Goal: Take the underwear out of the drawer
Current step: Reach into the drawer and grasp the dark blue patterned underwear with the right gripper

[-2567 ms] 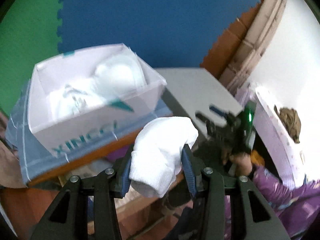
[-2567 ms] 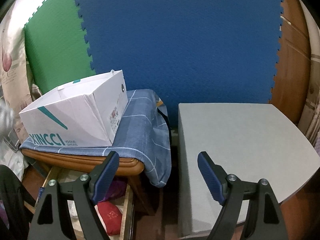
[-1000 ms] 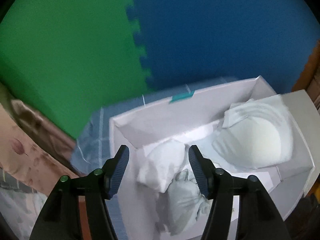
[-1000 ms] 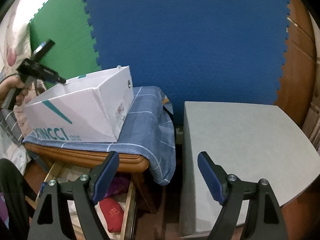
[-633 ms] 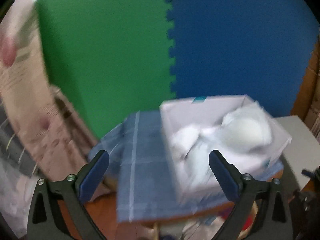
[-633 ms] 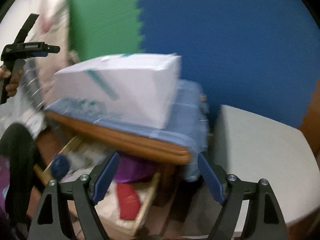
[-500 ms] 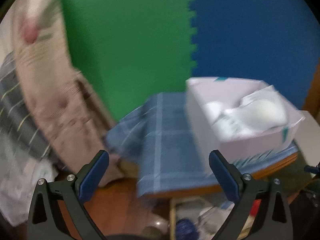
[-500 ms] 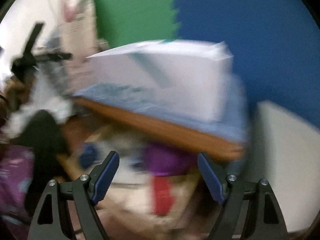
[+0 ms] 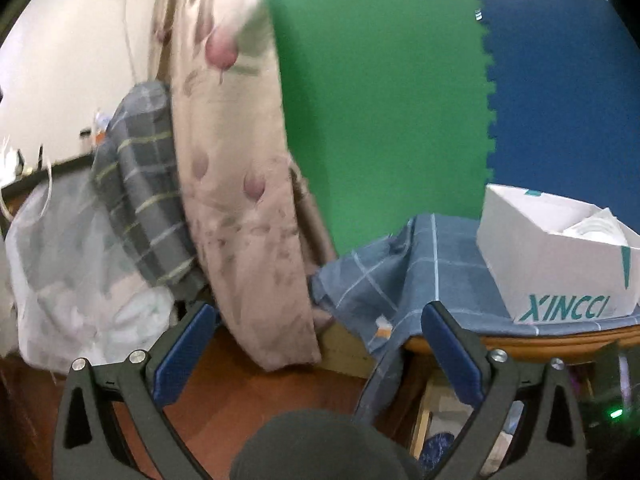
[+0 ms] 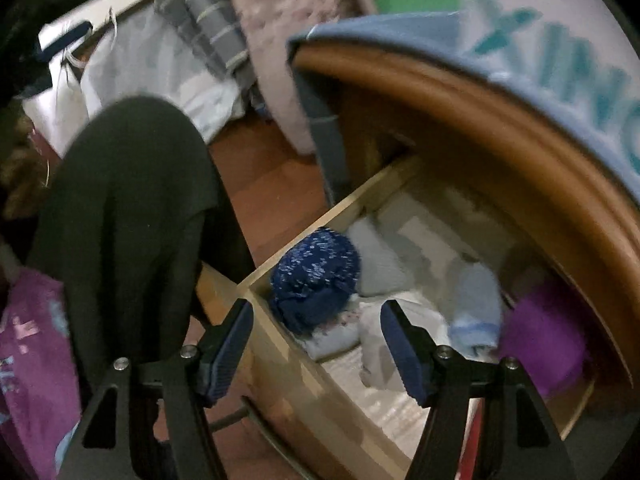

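Note:
The wooden drawer [image 10: 280, 344] stands pulled out under the table top. It holds a rolled dark blue speckled piece of underwear [image 10: 314, 280], several pale folded pieces [image 10: 380, 256] and a purple piece [image 10: 544, 344]. My right gripper [image 10: 316, 336] is open just above the drawer's near corner, with the blue roll between and beyond its fingertips. My left gripper [image 9: 316, 340] is open and empty, left of the table. The white XINCCI box [image 9: 556, 264] on the blue checked cloth [image 9: 416, 268] holds white underwear [image 9: 596, 228].
A dark-clothed knee [image 10: 132, 208] is left of the drawer and shows low in the left wrist view [image 9: 320, 444]. A beige floral cloth [image 9: 240, 200], a grey plaid cloth [image 9: 136, 184] and white bags [image 9: 80, 280] are at the left. Green and blue foam mats [image 9: 380, 120] line the wall.
My left gripper let go of the white piece in the box, opened wide and swung left and down. My right gripper swung down from the table to the open drawer.

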Demonstrator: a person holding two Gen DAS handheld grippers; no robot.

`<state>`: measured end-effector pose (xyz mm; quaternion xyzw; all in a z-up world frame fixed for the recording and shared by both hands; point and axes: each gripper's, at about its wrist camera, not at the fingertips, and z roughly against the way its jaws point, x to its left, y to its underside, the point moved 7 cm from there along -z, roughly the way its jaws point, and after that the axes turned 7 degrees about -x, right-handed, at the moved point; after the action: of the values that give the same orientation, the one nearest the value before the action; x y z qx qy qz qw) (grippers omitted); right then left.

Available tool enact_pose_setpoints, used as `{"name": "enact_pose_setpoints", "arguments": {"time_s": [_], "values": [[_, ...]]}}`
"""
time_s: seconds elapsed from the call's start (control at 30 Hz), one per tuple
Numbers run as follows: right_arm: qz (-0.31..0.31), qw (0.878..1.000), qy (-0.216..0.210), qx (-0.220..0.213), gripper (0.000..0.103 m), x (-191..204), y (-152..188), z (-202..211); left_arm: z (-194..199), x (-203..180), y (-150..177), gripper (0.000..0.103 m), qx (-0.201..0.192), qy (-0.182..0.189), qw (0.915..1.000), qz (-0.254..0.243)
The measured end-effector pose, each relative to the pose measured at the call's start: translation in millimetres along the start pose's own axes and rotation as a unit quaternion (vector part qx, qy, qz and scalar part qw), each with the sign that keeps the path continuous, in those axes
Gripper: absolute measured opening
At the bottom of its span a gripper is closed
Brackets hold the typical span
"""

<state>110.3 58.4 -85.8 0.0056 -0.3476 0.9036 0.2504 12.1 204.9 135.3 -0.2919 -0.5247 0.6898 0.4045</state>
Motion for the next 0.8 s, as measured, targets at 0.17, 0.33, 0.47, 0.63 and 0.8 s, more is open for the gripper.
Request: {"name": "enact_pose_setpoints", "arguments": {"time_s": [0.17,0.33,0.47,0.63,0.8], "values": [[0.030,0.998,0.002,0.053,0.068,-0.5,-5.3,-36.4,-8.6,26.5,8.5,0.102,0.032,0.002,0.9973,0.066],[0.062,0.994,0.000,0.095,0.068,-4.3,-9.3,-62.6,-4.6,47.0,16.2,0.102,0.034,0.010,0.9904,0.134],[0.087,0.989,-0.013,0.119,0.068,0.7,-12.2,-79.7,0.4,55.1,19.6,0.102,0.029,0.016,0.9858,0.165],[0.109,0.984,-0.020,0.138,0.068,8.4,-12.7,-98.0,4.7,50.5,16.9,0.102,0.019,0.020,0.9878,0.153],[0.106,0.983,-0.040,0.141,0.068,12.2,-19.8,-107.2,1.5,48.1,17.4,0.102,0.026,0.019,0.9885,0.148]]}}
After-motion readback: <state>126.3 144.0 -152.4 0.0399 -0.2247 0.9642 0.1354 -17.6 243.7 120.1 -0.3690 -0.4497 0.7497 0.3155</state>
